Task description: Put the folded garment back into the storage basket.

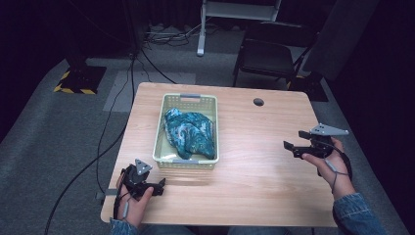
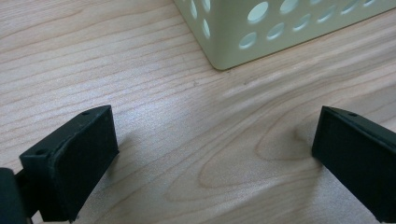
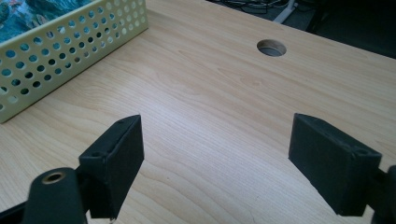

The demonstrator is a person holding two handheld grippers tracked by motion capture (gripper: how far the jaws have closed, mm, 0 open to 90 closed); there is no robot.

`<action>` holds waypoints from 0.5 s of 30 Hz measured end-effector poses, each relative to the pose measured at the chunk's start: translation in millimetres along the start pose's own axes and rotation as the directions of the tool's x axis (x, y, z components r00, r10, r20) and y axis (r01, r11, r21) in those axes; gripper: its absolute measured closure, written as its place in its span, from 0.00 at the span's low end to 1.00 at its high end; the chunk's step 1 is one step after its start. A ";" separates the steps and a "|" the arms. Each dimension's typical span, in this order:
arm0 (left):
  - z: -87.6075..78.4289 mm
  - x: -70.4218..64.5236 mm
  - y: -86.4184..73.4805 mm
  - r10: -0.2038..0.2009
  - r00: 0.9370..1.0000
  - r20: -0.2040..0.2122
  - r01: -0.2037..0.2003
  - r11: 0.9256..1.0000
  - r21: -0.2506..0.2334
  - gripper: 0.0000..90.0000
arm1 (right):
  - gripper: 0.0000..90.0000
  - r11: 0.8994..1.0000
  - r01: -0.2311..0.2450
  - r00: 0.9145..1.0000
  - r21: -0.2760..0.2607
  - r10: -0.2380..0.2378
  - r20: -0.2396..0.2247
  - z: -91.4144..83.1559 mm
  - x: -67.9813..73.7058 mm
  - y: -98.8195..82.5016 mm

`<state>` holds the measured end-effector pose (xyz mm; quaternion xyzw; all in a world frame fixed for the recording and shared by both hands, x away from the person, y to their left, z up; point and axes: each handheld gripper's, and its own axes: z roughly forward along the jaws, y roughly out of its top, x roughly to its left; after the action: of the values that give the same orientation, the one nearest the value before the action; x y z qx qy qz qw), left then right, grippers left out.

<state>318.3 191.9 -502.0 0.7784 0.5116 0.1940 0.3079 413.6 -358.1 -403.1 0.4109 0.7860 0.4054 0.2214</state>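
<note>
Dark floor with trailing cables surrounds a light wooden table [image 1: 254, 161]. On its left half sits a pale perforated basket [image 1: 212, 128] holding a crumpled blue-green cloth [image 1: 190, 133]. The left gripper [image 1: 161, 185] rests low near the basket's near corner, jaws spread wide with nothing between them. The right gripper [image 1: 293, 142] hovers well apart over bare wood on the right, jaws also wide and empty.

Judged from here, the main risk is the light basket: a jaw catching its rim or wall while reaching for the cloth could drag or tip it. A shallow pinch might lift only a fold, letting the cloth slip free or snag on the rim.
</note>
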 end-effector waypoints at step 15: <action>0.0 0.0 0.0 0.000 1.000 0.000 0.000 1.000 0.000 0.00 | 0.20 1.000 -0.011 1.000 0.029 0.010 0.014 5.5 -8.7 -25.9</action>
<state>318.3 191.9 -502.0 0.7784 0.5115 0.1940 0.3079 410.2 -371.4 -427.4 0.4211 0.7880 0.3922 0.2187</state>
